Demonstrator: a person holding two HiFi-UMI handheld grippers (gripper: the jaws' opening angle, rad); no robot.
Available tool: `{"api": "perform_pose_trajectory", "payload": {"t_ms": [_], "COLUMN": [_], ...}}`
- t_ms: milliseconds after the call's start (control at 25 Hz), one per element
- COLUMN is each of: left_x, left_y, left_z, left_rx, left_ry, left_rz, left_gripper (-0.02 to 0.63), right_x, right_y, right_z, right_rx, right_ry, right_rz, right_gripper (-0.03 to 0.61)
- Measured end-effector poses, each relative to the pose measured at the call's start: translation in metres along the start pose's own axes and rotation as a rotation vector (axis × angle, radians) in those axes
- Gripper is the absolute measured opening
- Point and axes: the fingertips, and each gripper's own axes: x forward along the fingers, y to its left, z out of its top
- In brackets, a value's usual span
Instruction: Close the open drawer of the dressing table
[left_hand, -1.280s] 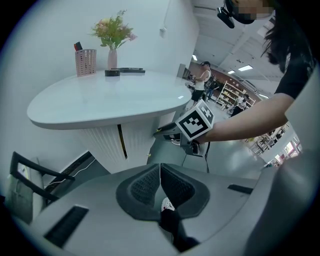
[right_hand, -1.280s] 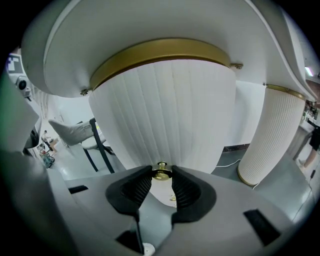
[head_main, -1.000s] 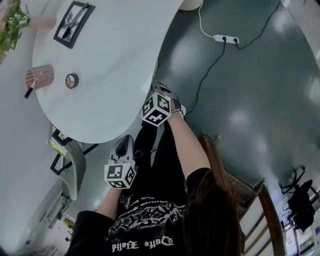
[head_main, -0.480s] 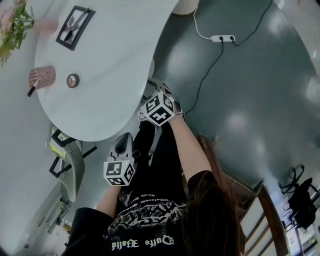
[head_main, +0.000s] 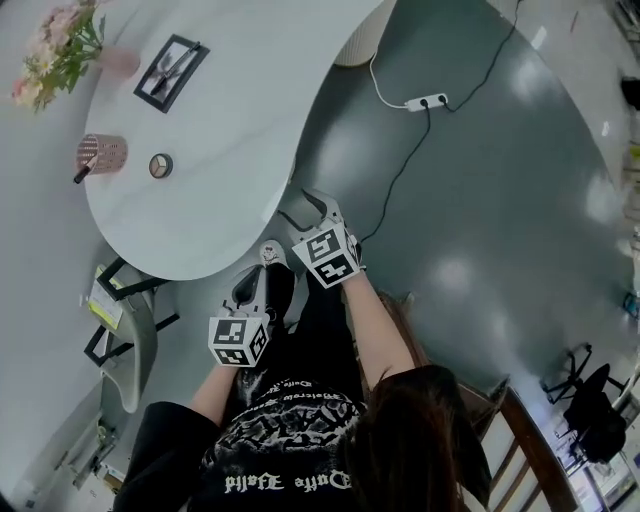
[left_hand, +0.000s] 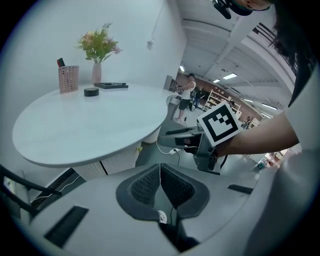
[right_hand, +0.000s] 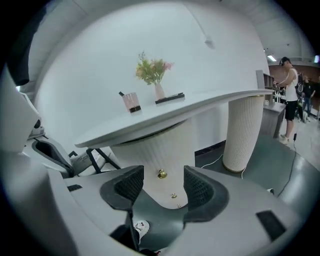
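Note:
The white dressing table (head_main: 220, 150) fills the upper left of the head view. In the right gripper view its fluted drawer unit (right_hand: 160, 150) stands under the top, with small brass knobs (right_hand: 161, 174) in a column. The drawer fronts look flush from here. My right gripper (head_main: 312, 208) hovers just off the table's near edge, open, with nothing between its pads (right_hand: 131, 186); the top knob shows far off through the gap. My left gripper (head_main: 252, 285) hangs lower left of it, shut and empty, pads (left_hand: 150, 185) pressed together. The left gripper view shows the right gripper (left_hand: 192, 142) from the side.
On the table stand a pink pen holder (head_main: 100, 152), a tape roll (head_main: 160, 165), a black tray (head_main: 172, 67) and flowers (head_main: 60, 45). A power strip (head_main: 425, 102) with cable lies on the floor. A grey chair (head_main: 125, 340) is left, a wooden chair (head_main: 500, 410) behind me.
The right gripper has pulled back from under the table's edge and risen, and its jaws have opened. The left gripper has lifted a little and stayed shut.

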Motion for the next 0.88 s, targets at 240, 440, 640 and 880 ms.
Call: {"api": "perform_pose_trajectory", "payload": {"t_ms": [240, 440, 640, 880], "left_x": [-0.015, -0.032, -0.045, -0.060], "left_y": [-0.014, -0.023, -0.031, -0.036], "left_z": [0.023, 0.040, 0.054, 0.076], "left_rx": [0.031, 0.054, 0.078, 0.107], "left_ry": [-0.071, -0.129, -0.180, -0.253], "left_rz": [-0.039, -0.061, -0.086, -0.100], "left_gripper": [0.026, 0.026, 0.026, 0.026], "right_x": [-0.045, -0.077, -0.101, -0.120], "right_y": [0.014, 0.026, 0.038, 0.054], "right_z": [0.029, 0.049, 0.057, 0.056], "right_rx": [0.025, 0.028, 0.046, 0.047], "right_ry": [-0.064, -0.119, -0.151, -0.145], "right_rz": [-0.065, -0.119, -0.157, -0.186], "right_gripper": [0.247, 0.247, 0.247, 0.247]}}
